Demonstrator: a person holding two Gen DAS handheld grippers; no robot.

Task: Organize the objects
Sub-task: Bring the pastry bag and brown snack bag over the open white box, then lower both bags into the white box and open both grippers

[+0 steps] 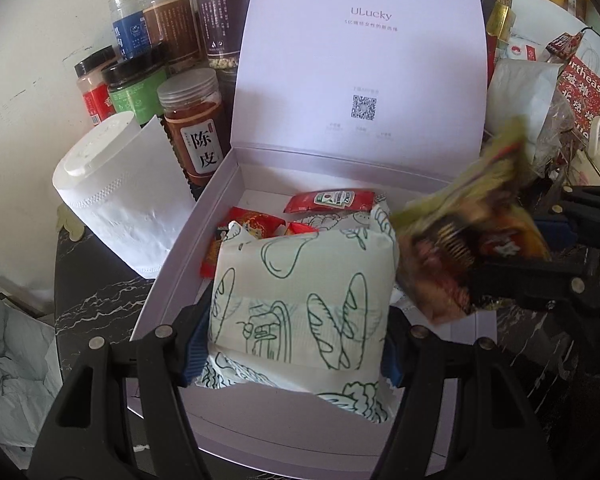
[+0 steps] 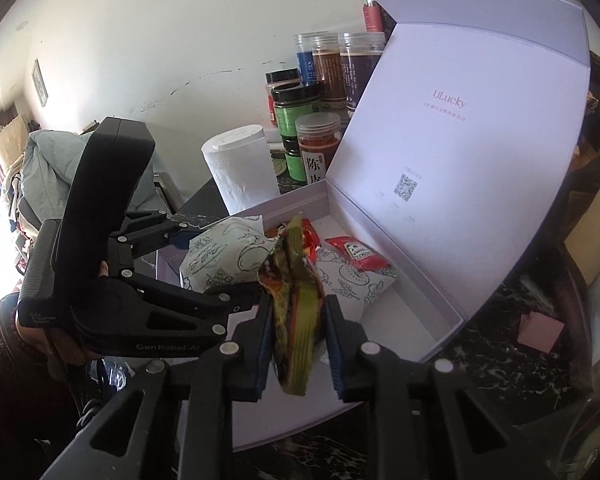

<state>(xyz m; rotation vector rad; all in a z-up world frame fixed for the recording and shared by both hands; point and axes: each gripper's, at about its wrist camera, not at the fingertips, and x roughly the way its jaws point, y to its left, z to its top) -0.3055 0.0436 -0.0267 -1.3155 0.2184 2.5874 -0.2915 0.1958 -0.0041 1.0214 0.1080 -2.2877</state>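
Both tools are matte black plastic linkages with silver rivets and blue finger pads (image 1: 194,348). The left tool (image 2: 220,264) bears white "GenRobot.AI" lettering; a beaded wrist (image 2: 18,340) shows behind.

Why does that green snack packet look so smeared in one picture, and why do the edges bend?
Left wrist view: the snack packet is motion-blurred while the white wrapped pack stays sharp. Right wrist view: the same packet is crisper, and window glare washes out the far left. Both fisheye views curve the box lid.

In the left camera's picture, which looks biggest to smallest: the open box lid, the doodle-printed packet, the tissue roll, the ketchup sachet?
1. Pale lilac open box lid
2. White packet with green doodles, though nearest the camera
3. White tissue roll
4. Red ketchup sachet
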